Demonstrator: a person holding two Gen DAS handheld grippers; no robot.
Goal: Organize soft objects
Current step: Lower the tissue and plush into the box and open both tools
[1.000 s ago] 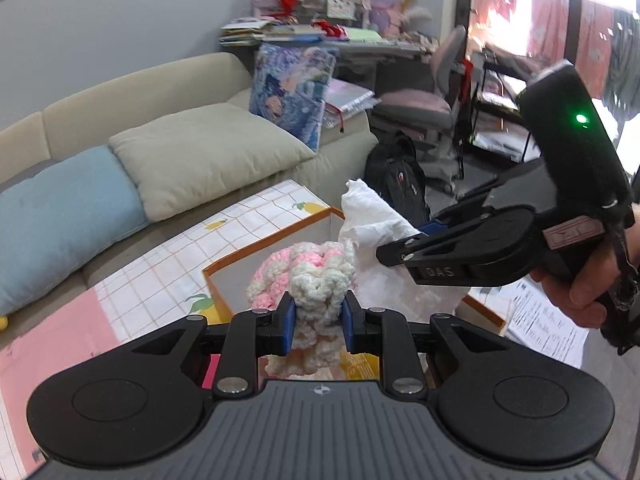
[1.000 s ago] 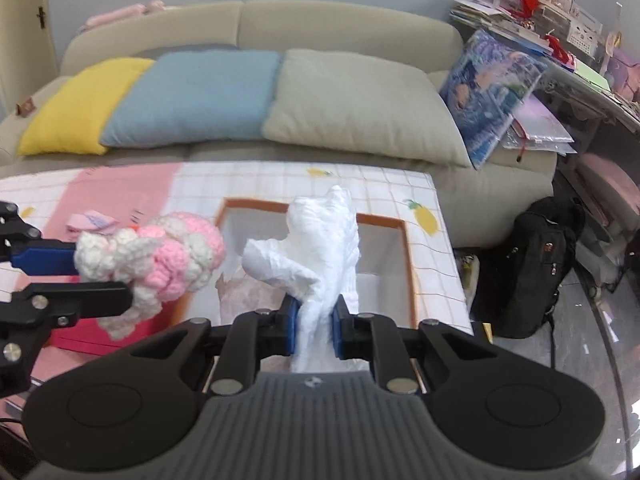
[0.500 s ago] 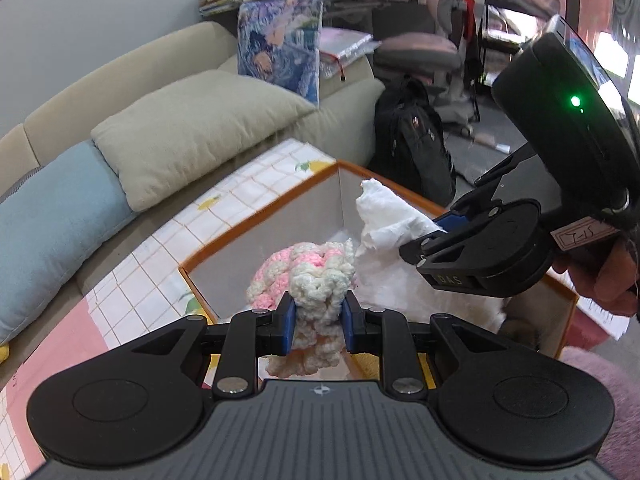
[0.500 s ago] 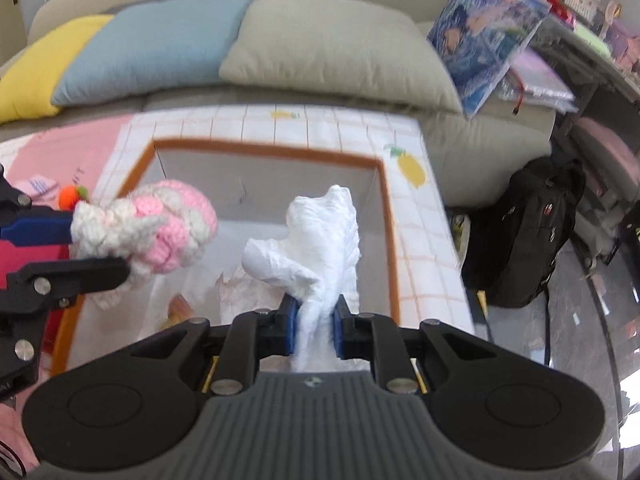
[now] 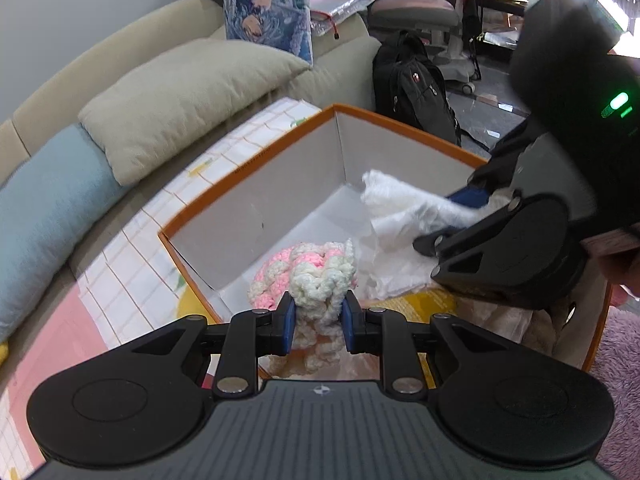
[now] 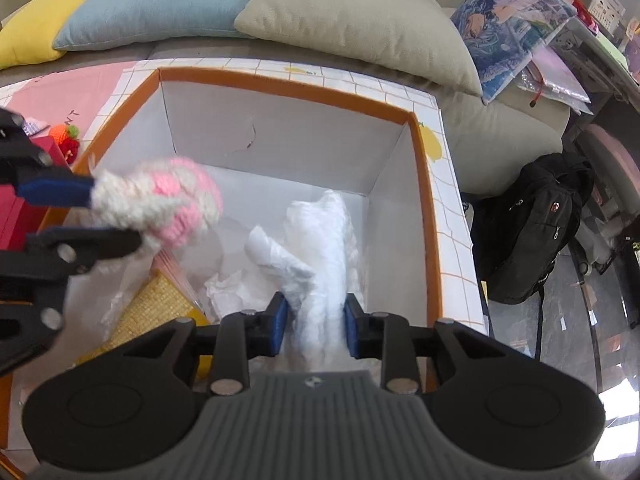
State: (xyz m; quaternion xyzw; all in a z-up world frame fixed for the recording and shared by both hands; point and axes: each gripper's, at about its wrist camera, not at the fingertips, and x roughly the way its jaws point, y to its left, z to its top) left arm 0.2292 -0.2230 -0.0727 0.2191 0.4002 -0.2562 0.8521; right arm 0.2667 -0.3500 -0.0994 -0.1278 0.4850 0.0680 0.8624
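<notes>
Nearest, the left tool (image 5: 318, 322) was clamped on a pink-and-white knit (image 5: 308, 276), its pads pressed into the yarn, with most of the bundle bulging forward past the tips. Likewise the right tool (image 6: 314, 330) was pinched shut on a white wad (image 6: 320, 256), whose long axis ran straight ahead from the tips, upright in the right view. Both loads hung inside the mouth of the orange-rimmed box (image 6: 288, 88), below rim level, the knit toward the box's left half and the wad toward its right, the two well apart. Beneath them lay crumpled white paper (image 6: 228, 284) and a yellow woven piece (image 6: 148, 316) on the box floor. Judging by this, release looked near: each tool needed only to open, since the floor lay directly under both loads and neither arm crossed the other. Beyond the box, the checked bench (image 6: 360, 84) met a sofa carrying beige (image 6: 352, 16), blue (image 6: 160, 0) and yellow (image 6: 32, 36) cushions.
</notes>
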